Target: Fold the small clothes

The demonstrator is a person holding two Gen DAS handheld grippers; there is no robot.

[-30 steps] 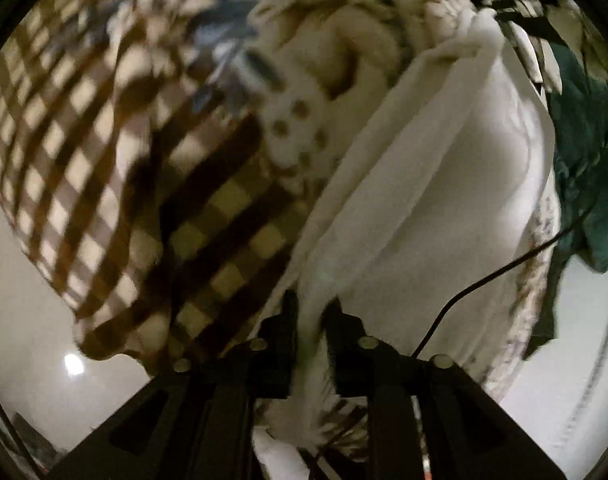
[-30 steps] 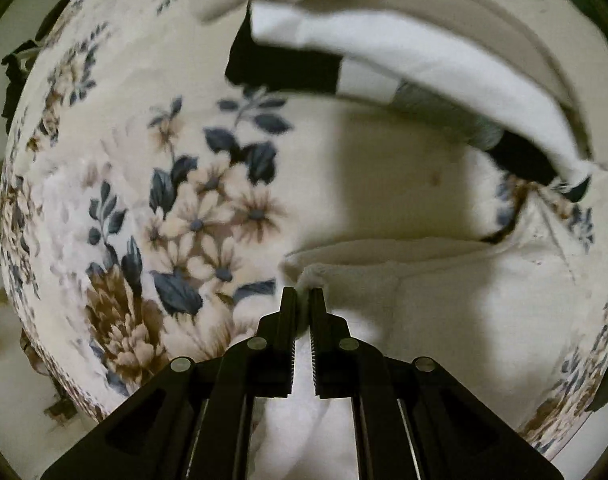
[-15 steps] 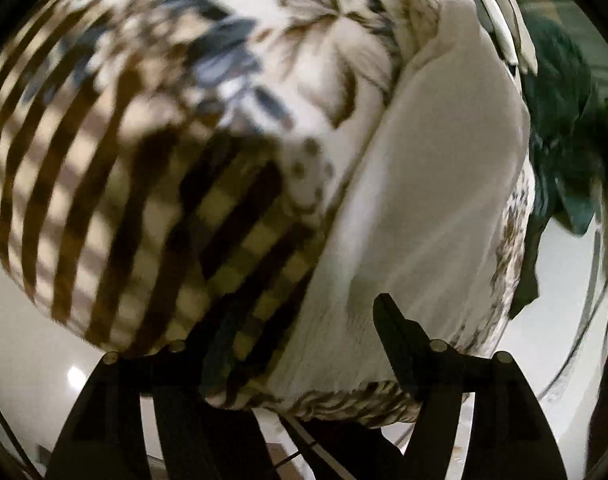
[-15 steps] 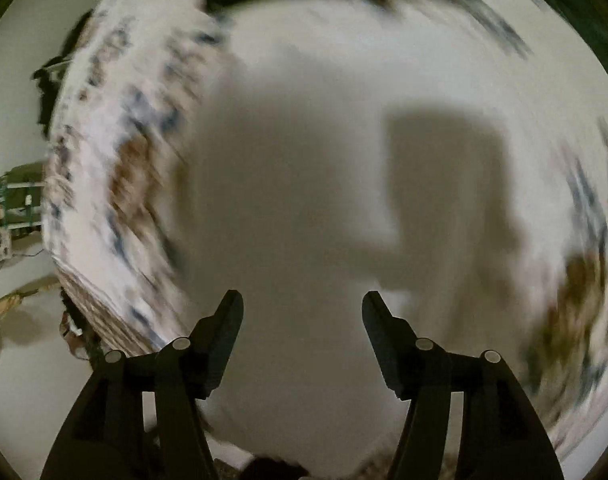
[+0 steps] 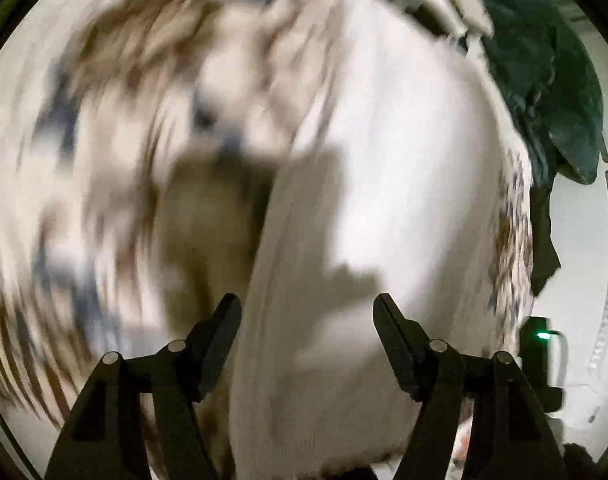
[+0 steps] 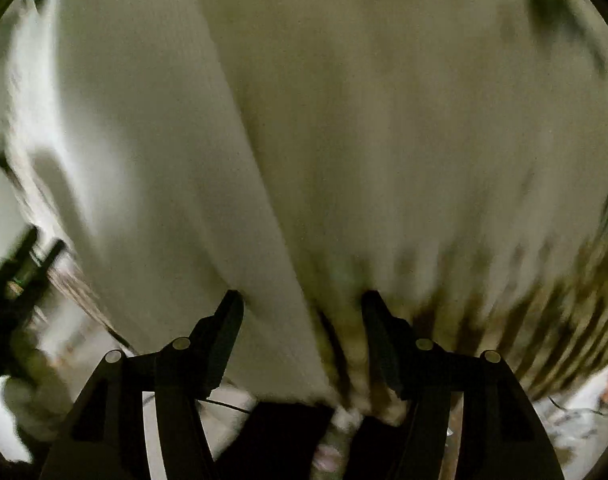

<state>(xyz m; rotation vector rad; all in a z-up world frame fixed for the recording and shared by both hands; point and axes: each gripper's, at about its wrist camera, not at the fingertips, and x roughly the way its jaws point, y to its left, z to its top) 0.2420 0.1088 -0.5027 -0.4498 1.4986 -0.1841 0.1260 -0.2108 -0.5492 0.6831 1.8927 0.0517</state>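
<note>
this looks like a room in a home, maybe a bedroom or a laundry corner. a soft blanket with flowers (image 5: 151, 92) in brown and dark blue covers the surface, and a white cloth (image 5: 384, 184) lies on it. a dark green garment (image 5: 544, 64) hangs over the far edge. beside it are a pale smooth floor (image 5: 580, 248) and a black device with a small green light (image 5: 542, 336). both views are blurred, so small details are unclear.
</note>
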